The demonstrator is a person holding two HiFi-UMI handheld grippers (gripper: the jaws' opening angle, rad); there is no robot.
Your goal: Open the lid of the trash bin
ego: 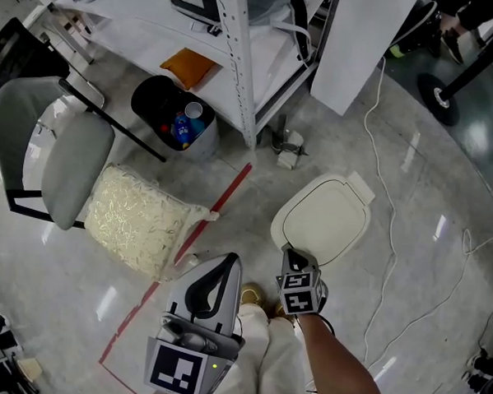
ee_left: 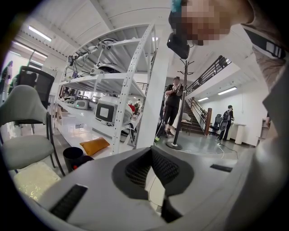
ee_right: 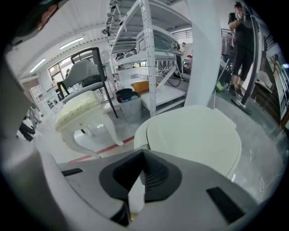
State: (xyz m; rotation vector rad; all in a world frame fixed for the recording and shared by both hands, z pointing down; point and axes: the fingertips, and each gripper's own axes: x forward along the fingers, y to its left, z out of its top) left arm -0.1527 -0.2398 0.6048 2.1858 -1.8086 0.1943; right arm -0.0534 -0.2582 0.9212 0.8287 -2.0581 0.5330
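Observation:
A white trash bin with a flat oval lid (ego: 326,219) stands on the grey floor, and the lid lies down on it. In the right gripper view the lid (ee_right: 194,135) fills the middle just beyond the jaws. My right gripper (ego: 293,254) is shut, its tip at the bin's near rim (ego: 279,235); whether it touches is unclear. Seen from its own camera, the right gripper (ee_right: 143,155) points at the lid's near edge. My left gripper (ego: 227,261) is shut and empty, held high to the left of the bin; the left gripper (ee_left: 151,151) aims toward the shelving.
A black waste bin (ego: 175,114) with rubbish sits under a white shelving rack (ego: 229,51). A grey chair (ego: 59,149) and a cream cushioned stool (ego: 138,219) stand left. Red tape (ego: 221,203) crosses the floor; a white cable (ego: 380,158) trails right. People stand far off.

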